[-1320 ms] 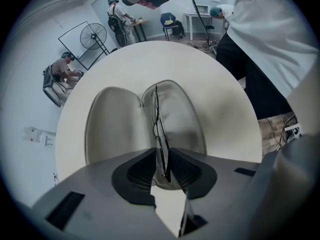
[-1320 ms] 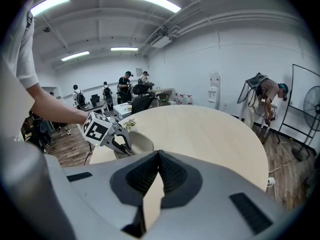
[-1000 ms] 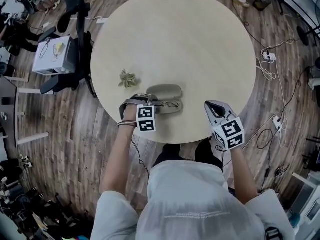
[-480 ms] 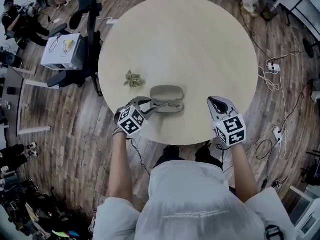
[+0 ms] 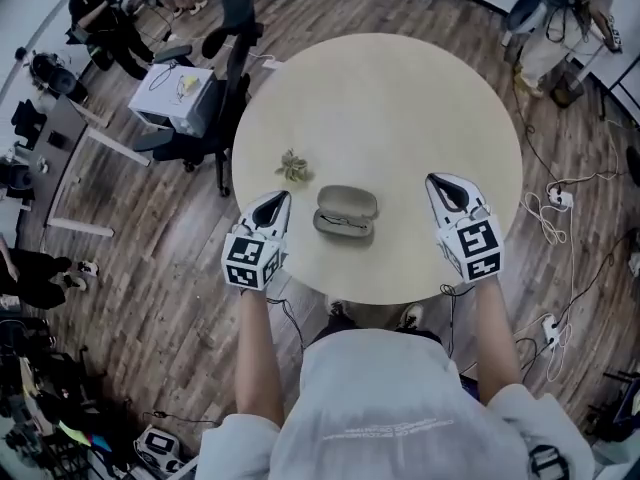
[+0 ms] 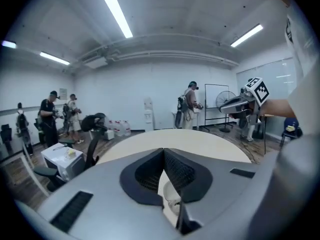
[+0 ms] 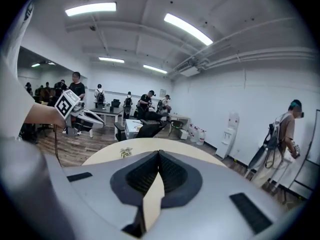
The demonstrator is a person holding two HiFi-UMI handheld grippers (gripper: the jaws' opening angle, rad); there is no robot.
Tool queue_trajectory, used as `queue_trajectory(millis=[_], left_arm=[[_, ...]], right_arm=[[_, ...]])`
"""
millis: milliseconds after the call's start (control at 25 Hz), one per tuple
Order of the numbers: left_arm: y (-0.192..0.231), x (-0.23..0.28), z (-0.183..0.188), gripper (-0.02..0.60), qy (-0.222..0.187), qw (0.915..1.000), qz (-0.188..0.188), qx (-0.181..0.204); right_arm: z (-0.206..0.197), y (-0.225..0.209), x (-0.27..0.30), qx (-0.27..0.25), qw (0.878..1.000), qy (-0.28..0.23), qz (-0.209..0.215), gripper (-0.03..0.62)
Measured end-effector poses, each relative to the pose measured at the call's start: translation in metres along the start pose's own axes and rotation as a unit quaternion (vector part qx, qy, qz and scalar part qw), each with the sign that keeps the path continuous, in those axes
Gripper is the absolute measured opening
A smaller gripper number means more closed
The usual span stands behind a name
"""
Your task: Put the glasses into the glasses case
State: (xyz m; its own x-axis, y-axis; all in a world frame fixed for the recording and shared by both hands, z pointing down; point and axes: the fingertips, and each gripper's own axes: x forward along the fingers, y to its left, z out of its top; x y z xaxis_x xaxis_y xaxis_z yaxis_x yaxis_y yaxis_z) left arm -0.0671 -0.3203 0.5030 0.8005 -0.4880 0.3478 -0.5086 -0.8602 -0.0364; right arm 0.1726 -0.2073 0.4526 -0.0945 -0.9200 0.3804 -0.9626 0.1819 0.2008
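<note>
Your left gripper (image 5: 274, 201) has just closed its jaws on nothing, and your right gripper (image 5: 441, 182) has its jaws pressed together, empty. Between them, near the tabletop's (image 5: 380, 108) front edge, the glasses (image 5: 345, 224) lie inside the open glasses case (image 5: 348, 202).

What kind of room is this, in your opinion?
Probably a shared lab or office workroom: a round table, an office chair, power cables across the wooden floor, and strip ceiling lights.
</note>
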Motion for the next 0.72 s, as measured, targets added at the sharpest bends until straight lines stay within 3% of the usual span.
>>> queue_trajectory(millis=[120, 280, 480, 720], left_arm=[[0.003, -0.026, 0.035, 0.014, -0.030, 0.9977, 0.057, 0.020], [0.005, -0.061, 0.080, 0.014, -0.067, 0.9919, 0.100, 0.040], [0.002, -0.100, 0.119, 0.014, -0.105, 0.9844, 0.129, 0.058], [-0.006, -0.123, 0.135, 0.014, -0.117, 0.9792, 0.146, 0.079]], right_arm=[[0.026, -0.007, -0.007, -0.022, 0.999, -0.029, 0.003, 0.003], [0.059, -0.009, -0.014, -0.042, 0.997, -0.061, 0.009, 0.002], [0.093, -0.002, -0.024, -0.063, 0.993, -0.096, 0.021, 0.002], [0.124, 0.013, -0.033, -0.084, 0.988, -0.128, 0.036, 0.003]])
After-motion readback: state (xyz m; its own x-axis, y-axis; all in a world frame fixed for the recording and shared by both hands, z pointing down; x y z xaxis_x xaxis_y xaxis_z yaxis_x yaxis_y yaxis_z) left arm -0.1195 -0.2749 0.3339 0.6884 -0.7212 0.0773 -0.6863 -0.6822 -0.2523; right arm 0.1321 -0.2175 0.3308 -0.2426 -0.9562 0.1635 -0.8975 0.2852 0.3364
